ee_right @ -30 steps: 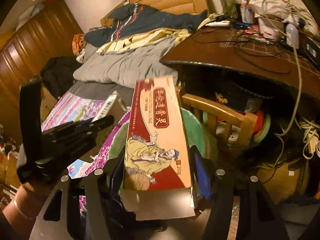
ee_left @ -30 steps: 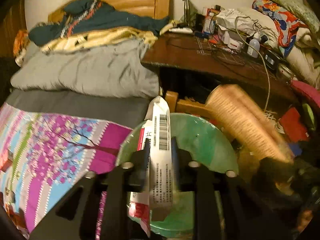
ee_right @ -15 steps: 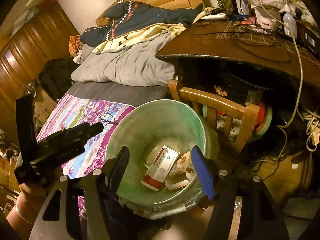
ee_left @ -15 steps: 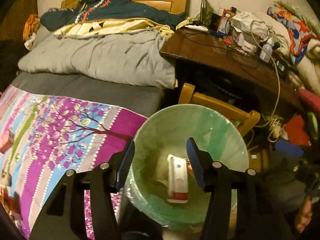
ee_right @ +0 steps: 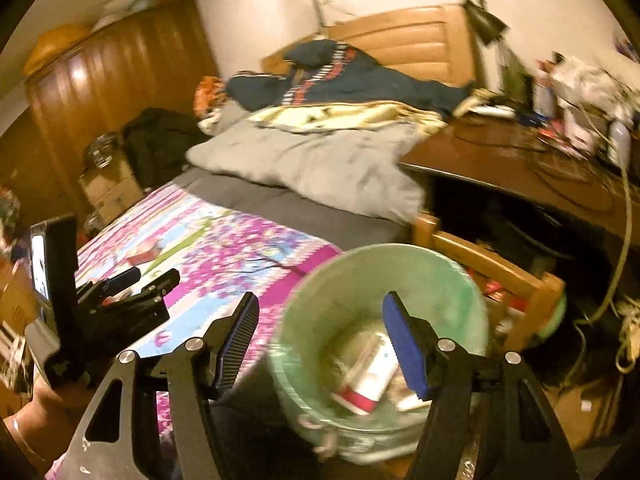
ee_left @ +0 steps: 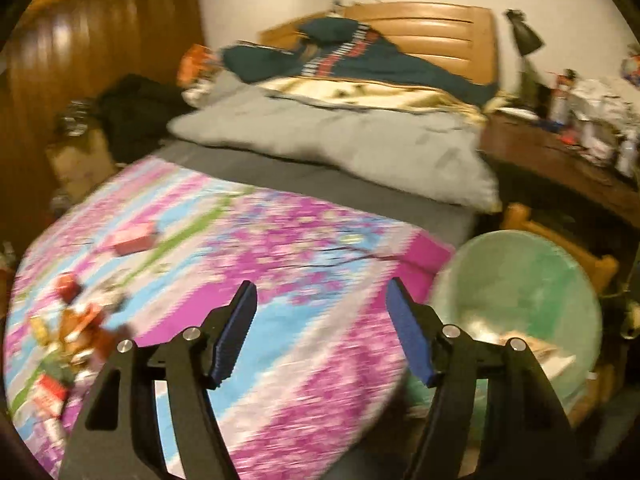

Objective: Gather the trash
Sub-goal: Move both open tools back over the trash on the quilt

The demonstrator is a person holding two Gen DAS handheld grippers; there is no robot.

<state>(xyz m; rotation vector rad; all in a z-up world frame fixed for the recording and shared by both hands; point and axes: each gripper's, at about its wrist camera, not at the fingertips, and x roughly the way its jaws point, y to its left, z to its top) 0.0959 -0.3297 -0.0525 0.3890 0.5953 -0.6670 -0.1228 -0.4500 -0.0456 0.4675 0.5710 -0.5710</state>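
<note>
Left gripper (ee_left: 320, 328): lower centre of its own view, jaws apart and opening, nothing between them, only the blurred purple floral bedspread (ee_left: 248, 264) behind. Also seen at the lower left of the right wrist view, (ee_right: 154, 278), held in a hand (ee_right: 36, 412).

Right gripper (ee_right: 318, 334): lower centre of its view, jaws spread wide, empty, poised above the rim of the green bin (ee_right: 448, 280).

Green bin: lower centre-right in the right wrist view, at the foot corner of the bed, just beside a wooden chair (ee_right: 516, 276). Inside, a white and red box (ee_right: 370, 376) lying tilted among other paper scraps. In the left wrist view, same bin at the lower right (ee_left: 532, 276).

More trash on the bedspread: a red box (ee_left: 134, 242) at mid left, and a heap of red and orange wrappers (ee_left: 76, 332) at the lower left of the left wrist view.

Upper half of both views: grey duvet (ee_left: 344, 148), dark jacket (ee_left: 360, 60), wooden headboard (ee_left: 432, 28). Cluttered tabletop (ee_right: 512, 160) at the right.
</note>
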